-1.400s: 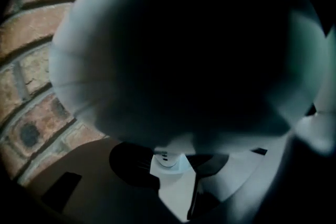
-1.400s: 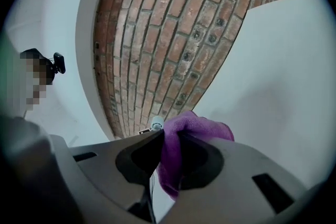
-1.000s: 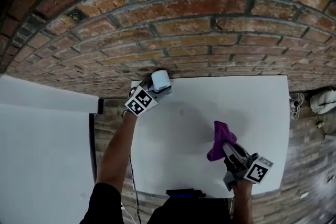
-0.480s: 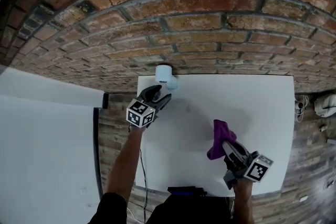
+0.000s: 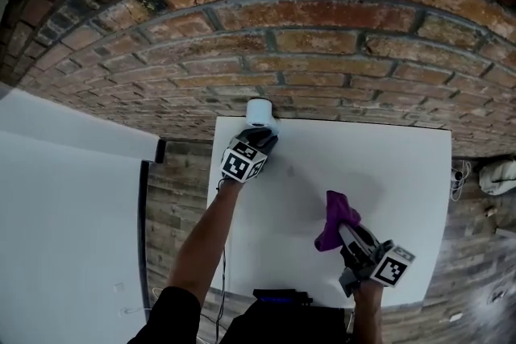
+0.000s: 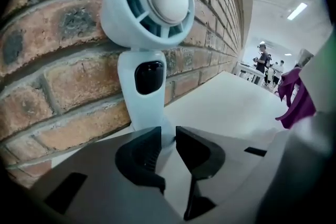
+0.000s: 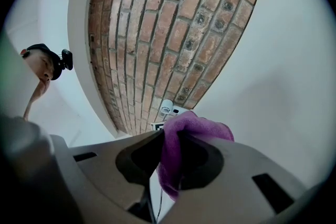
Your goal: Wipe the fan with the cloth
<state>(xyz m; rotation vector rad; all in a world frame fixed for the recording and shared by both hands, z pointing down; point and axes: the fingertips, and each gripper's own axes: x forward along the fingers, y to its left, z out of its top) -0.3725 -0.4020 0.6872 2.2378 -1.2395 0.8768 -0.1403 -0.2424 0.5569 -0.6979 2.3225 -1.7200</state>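
Fan (image 5: 260, 112): upright on its stem at the far edge of the bench (image 5: 403, 165), left of centre. It stands close against the brick wall (image 5: 322, 36), grille facing the near side.
Cloth (image 5: 334, 215): purple and bunched, held over the near right part of the bench. It is well apart from the fan, with no contact.
Right tongs (image 5: 348, 234): clenched on the cloth. One fold is pinched between both jaws and the rest spills out past them.
Left tongs (image 5: 266, 139): just on the near side of the fan's foot, pointing at it. The jaws have just been closing and a narrow gap remains. The stem stands beyond the tips, not between them, so I read these tongs as released and empty.
Step in hand (judgement): fan positioned, cloth ready, wiping not yet begun.
Next move (judgement): carry the cloth far and left onto the grille.
Caution (judgement): the fan looks light and top-heavy. The left tongs should probably steady the stem before the cloth presses, or the fan may tip or slide along the wall.
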